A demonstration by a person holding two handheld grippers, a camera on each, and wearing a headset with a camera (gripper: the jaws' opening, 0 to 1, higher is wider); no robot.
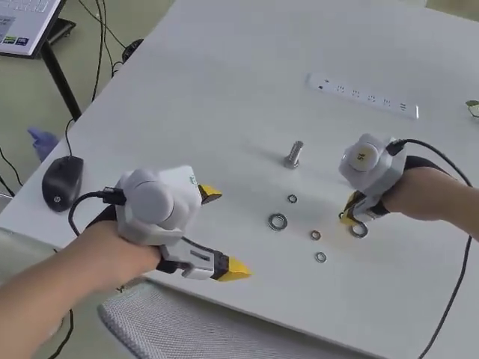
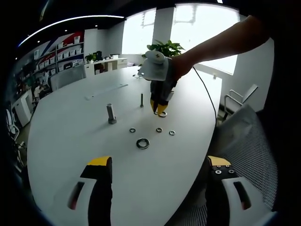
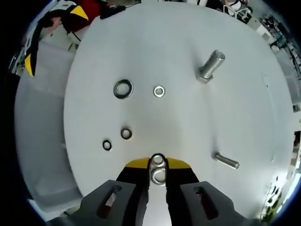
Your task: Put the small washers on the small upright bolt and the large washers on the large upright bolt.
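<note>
Left tongs [image 1: 224, 232]: spread, idle. Right tongs [image 3: 158, 165]: pinching one washer [image 3: 158, 175] at counter [image 3: 178, 117]. Large bolt [image 3: 210, 66], small bolt [image 3: 227, 161] bare; four loose washers [image 3: 123, 88] left.

Left gripper [image 1: 224, 232] agape, right gripper [image 1: 352, 218] pinched

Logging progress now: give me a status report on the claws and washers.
Left claw open, hovering. Right claw down, shut on a washer. Four loose washers; large bolt and small bolt bare. Nothing in the way.
</note>
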